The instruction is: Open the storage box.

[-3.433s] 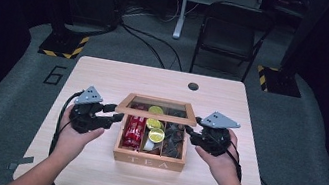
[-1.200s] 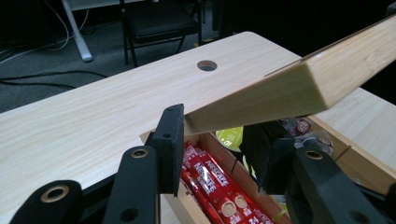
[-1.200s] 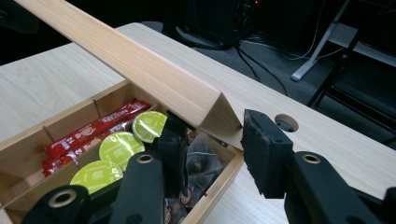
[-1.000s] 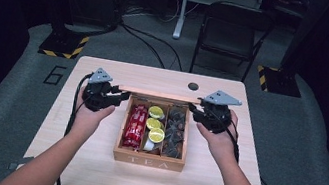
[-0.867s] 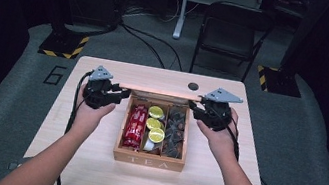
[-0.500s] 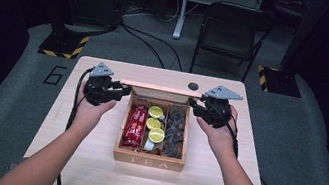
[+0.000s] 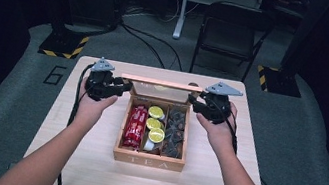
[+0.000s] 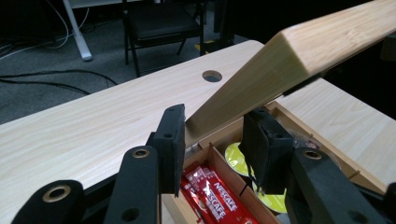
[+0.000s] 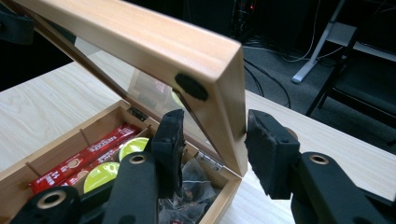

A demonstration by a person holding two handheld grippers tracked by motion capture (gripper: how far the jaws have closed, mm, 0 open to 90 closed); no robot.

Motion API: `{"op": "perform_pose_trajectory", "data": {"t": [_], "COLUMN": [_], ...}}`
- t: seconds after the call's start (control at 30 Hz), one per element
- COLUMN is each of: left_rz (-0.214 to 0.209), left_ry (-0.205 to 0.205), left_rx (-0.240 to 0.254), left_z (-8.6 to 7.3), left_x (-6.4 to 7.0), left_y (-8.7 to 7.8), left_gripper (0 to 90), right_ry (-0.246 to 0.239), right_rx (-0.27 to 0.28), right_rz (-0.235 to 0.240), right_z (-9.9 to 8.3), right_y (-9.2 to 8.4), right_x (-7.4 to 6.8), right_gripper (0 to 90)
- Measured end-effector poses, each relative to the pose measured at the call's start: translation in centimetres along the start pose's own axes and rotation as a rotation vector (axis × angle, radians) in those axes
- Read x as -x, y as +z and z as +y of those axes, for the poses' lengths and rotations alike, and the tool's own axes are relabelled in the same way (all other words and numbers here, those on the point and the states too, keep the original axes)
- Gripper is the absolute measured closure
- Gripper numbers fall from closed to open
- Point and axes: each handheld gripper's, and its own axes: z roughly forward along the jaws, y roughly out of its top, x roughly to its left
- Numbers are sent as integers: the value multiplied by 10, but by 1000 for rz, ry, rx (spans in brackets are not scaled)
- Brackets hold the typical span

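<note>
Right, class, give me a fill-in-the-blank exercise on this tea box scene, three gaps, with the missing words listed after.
1. The word printed on the front wall of the wooden box is ____.
2. The lid stands raised, with the left tongs and the right tongs each at one ____ of it.
3. The red sachets lie in the box's ____ compartment, as the high view shows it.

Missing words: TEA; end; left

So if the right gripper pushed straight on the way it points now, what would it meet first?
Probably the lid of the tea box: the right gripper straddles its wooden side edge, jaws just opened. Beyond that edge comes the glass pane, though depth is hard to judge.
</note>
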Motion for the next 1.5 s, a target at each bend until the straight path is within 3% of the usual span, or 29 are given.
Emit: {"op": "perform_pose_trajectory", "data": {"t": [0.93, 1.5], "left_rz": [-2, -4], "left_ry": [-18, -40], "left_rx": [18, 15], "left_z": [13, 19], "left_x": [-11, -17], "left_y": [11, 16], "left_gripper": [599, 601], "right_ry": [7, 19], "right_rx": [-29, -72], "right_rz": [-20, -16], "right_z": [9, -2], "right_y": [24, 41], "right_x": [12, 19], "right_gripper": [577, 579]}}
